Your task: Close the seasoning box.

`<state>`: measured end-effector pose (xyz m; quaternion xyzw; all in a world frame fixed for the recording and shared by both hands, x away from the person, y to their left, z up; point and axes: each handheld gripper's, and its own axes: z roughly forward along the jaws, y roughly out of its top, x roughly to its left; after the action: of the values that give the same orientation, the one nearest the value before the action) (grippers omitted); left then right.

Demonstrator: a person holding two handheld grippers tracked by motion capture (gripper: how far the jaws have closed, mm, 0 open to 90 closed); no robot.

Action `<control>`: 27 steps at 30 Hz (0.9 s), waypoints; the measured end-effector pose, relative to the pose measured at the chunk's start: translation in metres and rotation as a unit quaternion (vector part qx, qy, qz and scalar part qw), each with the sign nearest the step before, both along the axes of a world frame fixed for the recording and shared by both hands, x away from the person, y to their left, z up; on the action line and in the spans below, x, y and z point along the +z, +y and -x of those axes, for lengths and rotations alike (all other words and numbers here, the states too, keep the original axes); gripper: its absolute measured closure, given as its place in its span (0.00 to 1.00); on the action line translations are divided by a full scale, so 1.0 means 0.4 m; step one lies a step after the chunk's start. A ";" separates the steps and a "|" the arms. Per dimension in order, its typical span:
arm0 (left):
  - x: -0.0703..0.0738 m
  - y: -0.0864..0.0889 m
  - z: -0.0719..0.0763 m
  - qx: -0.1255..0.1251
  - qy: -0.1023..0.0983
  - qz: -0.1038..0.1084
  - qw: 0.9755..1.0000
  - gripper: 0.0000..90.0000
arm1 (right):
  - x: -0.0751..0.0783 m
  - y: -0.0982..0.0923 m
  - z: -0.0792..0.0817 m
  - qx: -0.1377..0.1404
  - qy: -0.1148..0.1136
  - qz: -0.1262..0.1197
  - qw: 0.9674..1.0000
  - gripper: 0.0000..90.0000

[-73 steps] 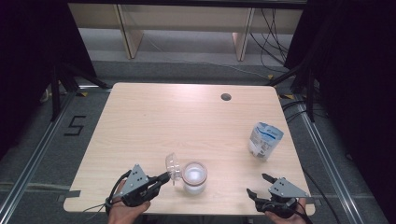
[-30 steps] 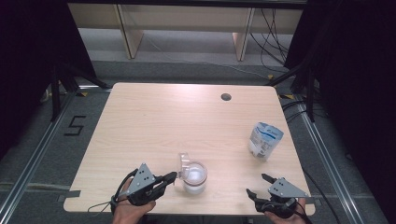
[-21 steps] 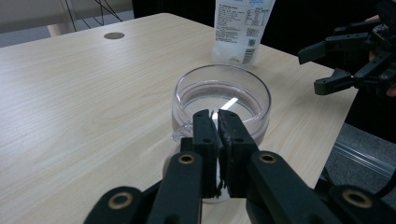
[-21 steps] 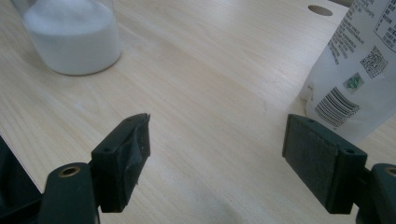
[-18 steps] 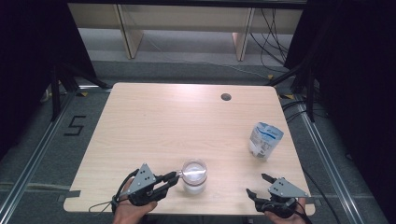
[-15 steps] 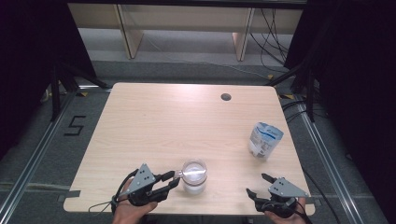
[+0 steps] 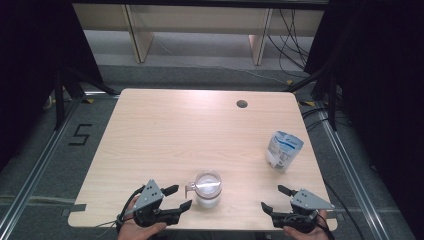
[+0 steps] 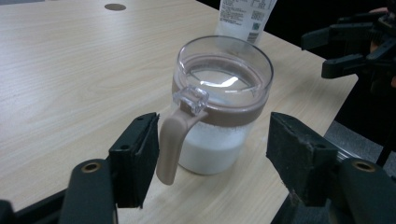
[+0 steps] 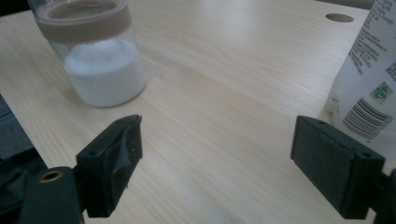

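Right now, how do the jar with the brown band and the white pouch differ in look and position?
The jar is clear glass, round, lidded, with a brown band and handle, and holds white powder; the pouch is soft, white and printed, with a blue top. The jar stands by the near edge beside the open left claw; the pouch stands nearer the right edge, ahead of the right claw. Both stand upright, and neither is gripped.

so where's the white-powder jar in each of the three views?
High view: jar at the table's near edge, just right of the left gripper.
Left gripper view: jar centre frame, lid closed, handle toward the camera, between the open jaws without touching them.
Right gripper view: jar in the top left corner, top cropped.
Shared landmark: the round hole at the table's far side.
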<state>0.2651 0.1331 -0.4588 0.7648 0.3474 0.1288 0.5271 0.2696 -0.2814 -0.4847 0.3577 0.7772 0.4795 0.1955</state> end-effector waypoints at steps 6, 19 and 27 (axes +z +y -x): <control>-0.012 0.002 0.009 0.009 0.013 0.002 1.000 0.31 | 0.003 0.008 0.005 0.006 0.000 -0.027 1.000 0.17; -0.028 0.010 0.023 0.008 0.016 -0.013 1.000 0.28 | 0.004 0.015 0.007 0.010 0.003 -0.029 1.000 0.17; -0.032 0.013 0.026 0.013 0.021 -0.013 1.000 0.28 | 0.005 0.015 0.010 0.004 0.016 -0.028 0.999 0.17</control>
<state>0.2548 0.1382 -0.4718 0.7693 0.3669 0.1239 0.5081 0.2656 -0.2755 -0.4828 0.3676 0.7679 0.4962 0.1704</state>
